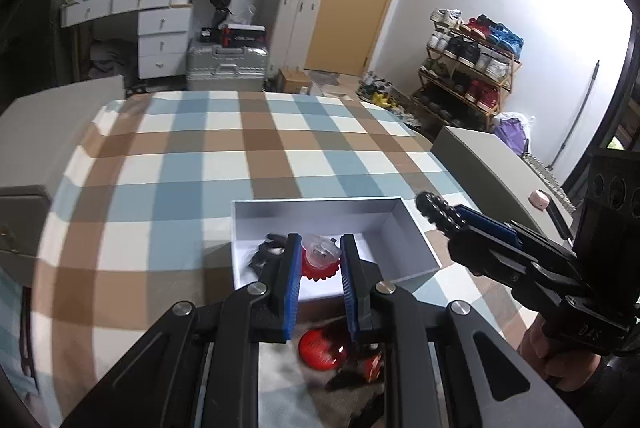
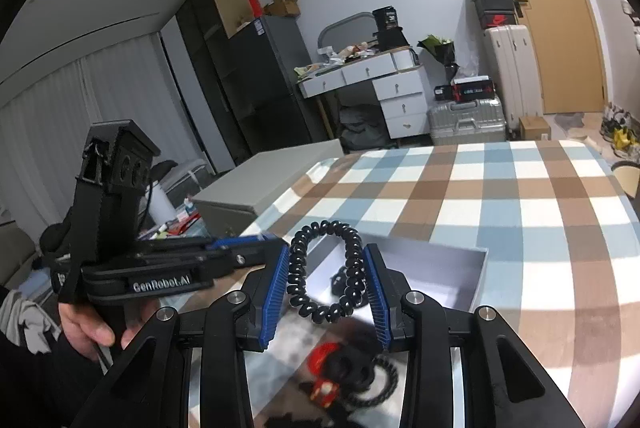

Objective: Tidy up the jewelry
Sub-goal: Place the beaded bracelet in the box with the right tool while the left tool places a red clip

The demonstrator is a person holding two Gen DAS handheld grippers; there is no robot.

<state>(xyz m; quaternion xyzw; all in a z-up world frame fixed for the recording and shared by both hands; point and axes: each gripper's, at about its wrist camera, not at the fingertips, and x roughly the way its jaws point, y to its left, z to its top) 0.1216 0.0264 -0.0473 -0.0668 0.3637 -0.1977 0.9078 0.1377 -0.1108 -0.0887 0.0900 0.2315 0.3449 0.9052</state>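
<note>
So the left gripper (image 1: 320,248) has its jaws pulled in narrow, clamped on a small clear plastic piece (image 1: 320,250) that sits right between the blue pads near the tips. Just under that piece, past the jaws, there's a red scalloped thing (image 1: 318,272) lying in the open white box (image 1: 404,224), and a dark crumpled item (image 1: 266,254) lies in the box off to the left of the left jaw. The box sits on the blue-and-brown checked cloth (image 1: 224,156).

The right gripper (image 2: 327,268) has its jaws partly closed on a black coiled spiral band (image 2: 298,268). The loop hangs between the two blue pads, its top arching out beyond the fingertips, its bottom curving back toward the hinge. In the left wrist view you can see the same band poking out of the tips, up over the box's right edge.

Below both pairs of jaws, closer to the cameras, there's a blurry pile of red and black pieces (image 2: 344,368), can't really make out what each one is.

A hand (image 2: 90,328) grips the left tool's handle.
</note>
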